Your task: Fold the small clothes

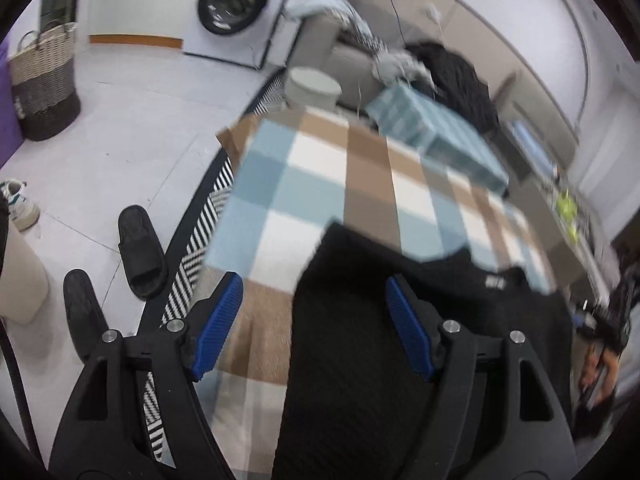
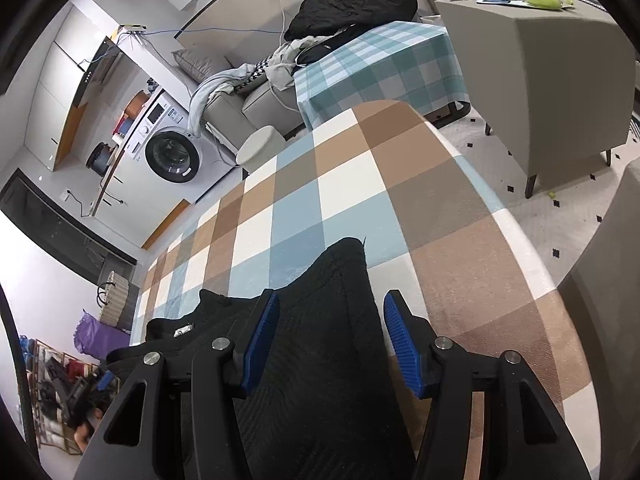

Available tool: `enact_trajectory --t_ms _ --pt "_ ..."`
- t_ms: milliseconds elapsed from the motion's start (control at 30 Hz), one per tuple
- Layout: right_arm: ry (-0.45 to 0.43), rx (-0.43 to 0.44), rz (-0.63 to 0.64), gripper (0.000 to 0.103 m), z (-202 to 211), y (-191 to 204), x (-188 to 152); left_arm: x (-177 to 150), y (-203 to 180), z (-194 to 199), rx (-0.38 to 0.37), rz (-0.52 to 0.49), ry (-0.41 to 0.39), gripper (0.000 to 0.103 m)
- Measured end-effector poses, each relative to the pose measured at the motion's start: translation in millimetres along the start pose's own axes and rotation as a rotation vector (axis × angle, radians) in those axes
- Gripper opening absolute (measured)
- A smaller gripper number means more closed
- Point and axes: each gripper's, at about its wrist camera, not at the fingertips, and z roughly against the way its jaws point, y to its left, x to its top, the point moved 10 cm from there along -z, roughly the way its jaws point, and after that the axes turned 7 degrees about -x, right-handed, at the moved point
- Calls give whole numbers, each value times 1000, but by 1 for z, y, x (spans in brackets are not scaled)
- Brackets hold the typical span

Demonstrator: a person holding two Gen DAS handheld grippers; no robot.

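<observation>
A black knit garment (image 2: 332, 360) lies flat on the table's brown, blue and white checked cloth (image 2: 360, 184). A long narrow part of it reaches toward the far side, and a white neck label (image 2: 184, 330) shows at the left. My right gripper (image 2: 331, 295) hovers over that narrow part with its blue pads apart on either side and not pressing it. In the blurred left wrist view the same garment (image 1: 380, 340) fills the lower right. My left gripper (image 1: 313, 280) is open over the garment's left edge, with its left pad above bare cloth (image 1: 320, 168).
A second table under a teal checked cloth (image 2: 380, 64) stands beyond, beside a sofa piled with clothes (image 2: 352, 4). A grey cabinet (image 2: 540, 60) is at the right. A round stool (image 2: 260, 146), a washing machine (image 1: 236, 0), a woven basket (image 1: 44, 80) and black slippers (image 1: 140, 252) stand on the floor.
</observation>
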Motion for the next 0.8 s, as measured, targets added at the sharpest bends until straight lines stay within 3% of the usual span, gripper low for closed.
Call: enact_trajectory --t_ms 167,200,233,267,300,333,600,667,800 --pt "9 -8 45 55 -12 9 1 -6 -9 -22 36 -49 35 67" --pt "1 -20 62 43 -14 10 1 -4 -10 -25 32 -51 28 55" --pt "-6 -36 84 22 -15 11 2 -2 -12 -26 30 -53 20 46" --pt "-16 -44 97 14 -15 12 4 1 -14 -27 24 -55 13 26" --pt "-37 -28 108 8 -11 14 7 3 -16 -27 18 -58 7 12" --pt "-71 14 115 6 -3 18 11 5 -18 -26 16 -66 -5 10" --pt "-271 190 132 5 61 35 28 22 -21 23 -14 -61 -145 4" --pt "-302 184 129 5 70 37 33 29 -18 36 -5 -50 -179 4" --pt "-267 59 116 5 52 31 39 33 -9 34 12 -8 -164 5"
